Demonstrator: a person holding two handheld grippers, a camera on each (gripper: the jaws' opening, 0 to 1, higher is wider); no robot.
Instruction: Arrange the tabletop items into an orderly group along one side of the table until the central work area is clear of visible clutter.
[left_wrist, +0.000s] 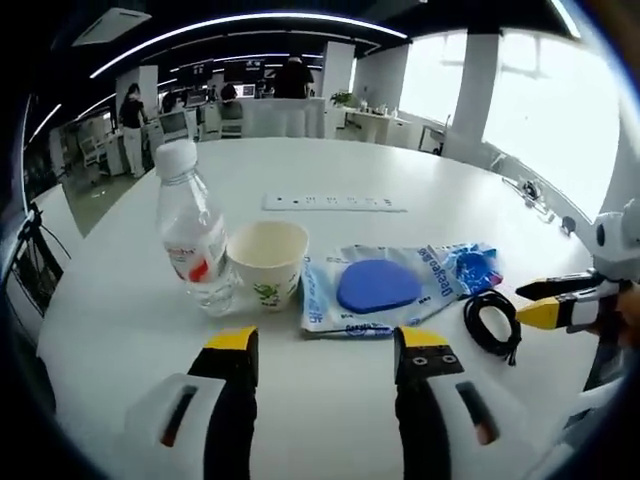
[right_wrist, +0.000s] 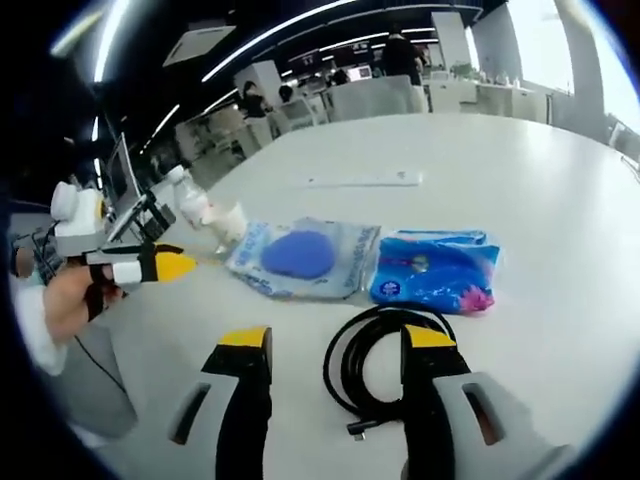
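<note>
Left gripper view: one clear plastic water bottle (left_wrist: 192, 240), one cream paper cup (left_wrist: 268, 262), one coiled black cable (left_wrist: 492, 322), two blue plastic packets (left_wrist: 380, 287) on the white bench (left_wrist: 330, 400); both hand-held grippers, left (left_wrist: 327, 352) and right (right_wrist: 337, 352), gape empty.

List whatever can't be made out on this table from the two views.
- Water bottle label: print too small to read in the left gripper view.
- Paper cup: contents hidden by its own rim.
- Blue packet: text blurred in the right gripper view; partly covered by the clear bag in the left gripper view.
- Black cable: right tool's jaw covers one side of the coil.
- Power strip: sockets too small.
</note>
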